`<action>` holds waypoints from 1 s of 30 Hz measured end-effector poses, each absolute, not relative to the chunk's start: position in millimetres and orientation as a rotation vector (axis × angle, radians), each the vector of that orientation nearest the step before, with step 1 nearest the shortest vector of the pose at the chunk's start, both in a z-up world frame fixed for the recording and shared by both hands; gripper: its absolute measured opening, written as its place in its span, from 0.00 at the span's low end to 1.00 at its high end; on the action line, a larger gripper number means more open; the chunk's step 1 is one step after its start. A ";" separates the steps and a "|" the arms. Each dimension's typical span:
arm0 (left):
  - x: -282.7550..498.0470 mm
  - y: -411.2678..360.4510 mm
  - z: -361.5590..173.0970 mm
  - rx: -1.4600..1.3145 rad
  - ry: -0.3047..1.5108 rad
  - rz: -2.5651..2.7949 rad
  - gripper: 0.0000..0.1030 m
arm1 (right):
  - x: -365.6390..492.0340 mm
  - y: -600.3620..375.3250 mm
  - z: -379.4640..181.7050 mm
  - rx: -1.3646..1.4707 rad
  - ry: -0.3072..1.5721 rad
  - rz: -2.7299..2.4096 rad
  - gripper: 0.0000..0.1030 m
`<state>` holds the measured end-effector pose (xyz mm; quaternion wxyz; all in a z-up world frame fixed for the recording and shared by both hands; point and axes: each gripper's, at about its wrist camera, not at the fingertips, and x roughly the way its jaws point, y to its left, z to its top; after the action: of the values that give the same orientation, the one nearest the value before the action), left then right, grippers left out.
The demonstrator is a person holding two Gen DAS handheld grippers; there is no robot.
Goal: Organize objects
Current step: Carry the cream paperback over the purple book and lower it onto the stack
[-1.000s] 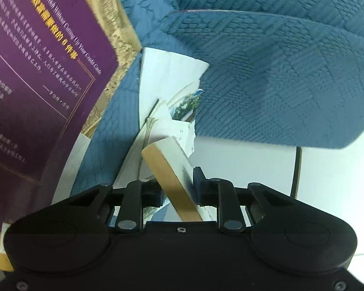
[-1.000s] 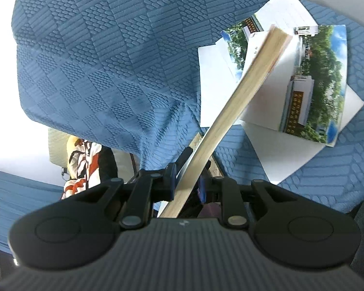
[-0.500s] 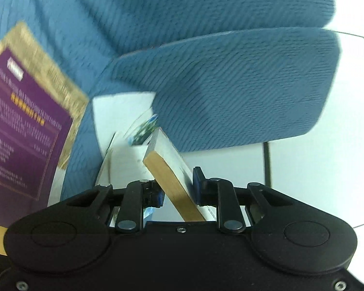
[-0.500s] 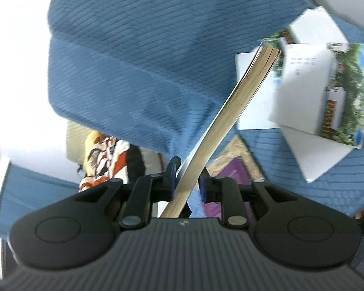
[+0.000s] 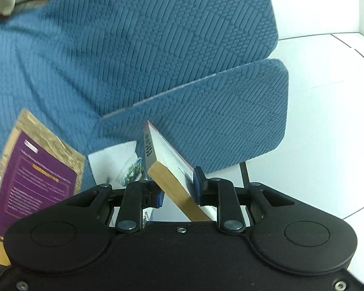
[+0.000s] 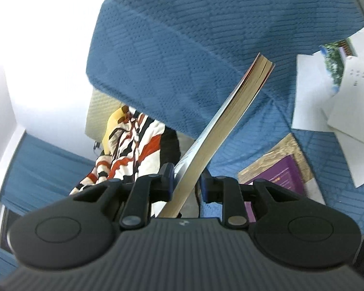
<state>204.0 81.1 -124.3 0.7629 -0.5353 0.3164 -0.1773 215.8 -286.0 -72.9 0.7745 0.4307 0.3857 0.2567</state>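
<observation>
Since a second ago both our grippers have risen with the paperback book [image 5: 168, 169], so the purple book [image 5: 36, 177] and the loose papers [image 5: 114, 160] now lie lower and smaller in the left wrist view, and more of the blue sofa [image 5: 157, 48] and white floor [image 5: 327, 121] shows. We hold one paperback between two grippers: the left gripper [image 5: 178, 191] has its fingers clamped on one end, the yellowed page edge facing us and the spine with dark characters, too blurred to read, turned up and to the left. The right gripper [image 6: 185, 184] has the book's other edge between its fingers; its jaws are opening, and the left pad touches the cover while a gap shows at the right pad. In the right wrist view the book's long axis runs diagonally from the fingers up to the right, its far corner over the sofa, clear of the cushion. We count one purple book lying flat on the seat, its cover carrying an orange line and pale text we cannot read, and beside it a small heap of white sheets and a photo brochure [image 6: 351, 89] with a few unreadable characters. One striped orange, black and white cloth [image 6: 133, 155] hangs beyond the sofa's end.
</observation>
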 end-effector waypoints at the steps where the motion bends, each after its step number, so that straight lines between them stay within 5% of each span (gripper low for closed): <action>1: 200.8 85.8 -124.4 -1.161 0.680 -0.390 0.22 | 215.7 -282.5 -73.7 0.927 0.836 0.555 0.25; 30: 170.8 115.5 -230.1 -1.070 0.911 -0.288 0.24 | 217.1 -249.1 -207.9 0.988 1.064 0.382 0.28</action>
<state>170.8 115.5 -230.1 0.7535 -0.4904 0.4176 -0.1318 217.1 -249.1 -207.9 0.7311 0.4491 0.4834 0.1736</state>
